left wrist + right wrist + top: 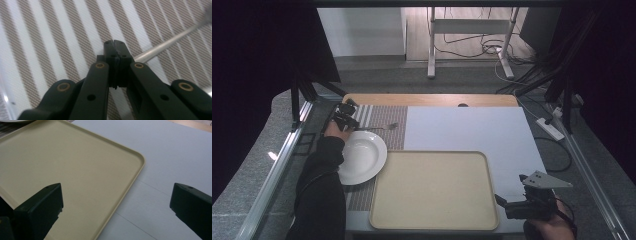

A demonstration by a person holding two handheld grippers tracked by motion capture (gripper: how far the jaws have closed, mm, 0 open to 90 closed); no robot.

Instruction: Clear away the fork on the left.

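A metal utensil [384, 127] lies on the striped placemat [377, 116] at the table's far left, just beyond a white plate [362, 156]. My left gripper [346, 119] is down at its handle end. In the left gripper view the jaws [115, 53] are pressed together, and the handle [165, 45] runs in behind the right jaw, so they look closed on its end. My right gripper [503, 204] hovers at the near right corner of the beige tray [434, 190]. Its jaws [116, 197] stand wide open and hold nothing, over the tray's edge [130, 182].
A pale blue mat [472, 130] covers the table's middle and right. The person's dark sleeve [319, 190] lies along the left edge beside the plate. Metal frame rails [277, 165] border the table on both sides.
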